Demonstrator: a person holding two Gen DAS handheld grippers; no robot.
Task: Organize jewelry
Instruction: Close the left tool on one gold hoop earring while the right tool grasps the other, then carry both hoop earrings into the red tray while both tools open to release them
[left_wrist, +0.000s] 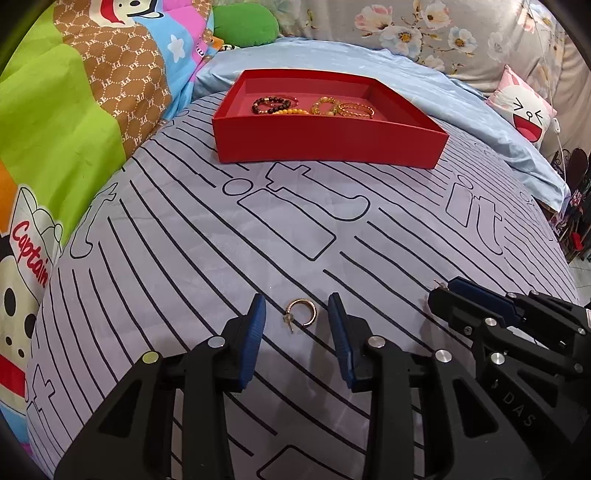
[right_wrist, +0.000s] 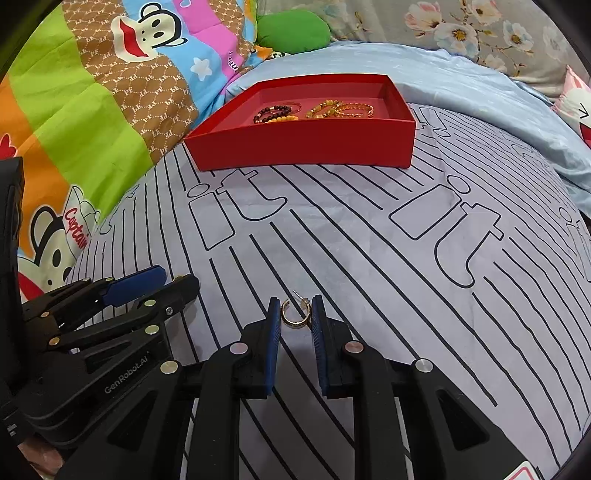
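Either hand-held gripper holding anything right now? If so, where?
Right hand-held gripper pinches a gold hoop earring across its sides. Left hand-held gripper is open around another earring, not gripping.

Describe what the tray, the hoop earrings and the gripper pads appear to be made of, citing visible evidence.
Red tray: likely matte cardboard; thin flat walls, sharp folded corners.
Hoop earring: apparently polished gold-toned metal; it glints. The other earring looks the same.
Blue pads on the left hand-held gripper: probably rubber or plastic, finely ribbed.

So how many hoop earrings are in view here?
2. One hoop earring lies on the sheet inside the open left gripper; the second earring is pinched in the right gripper. Others may be hidden.
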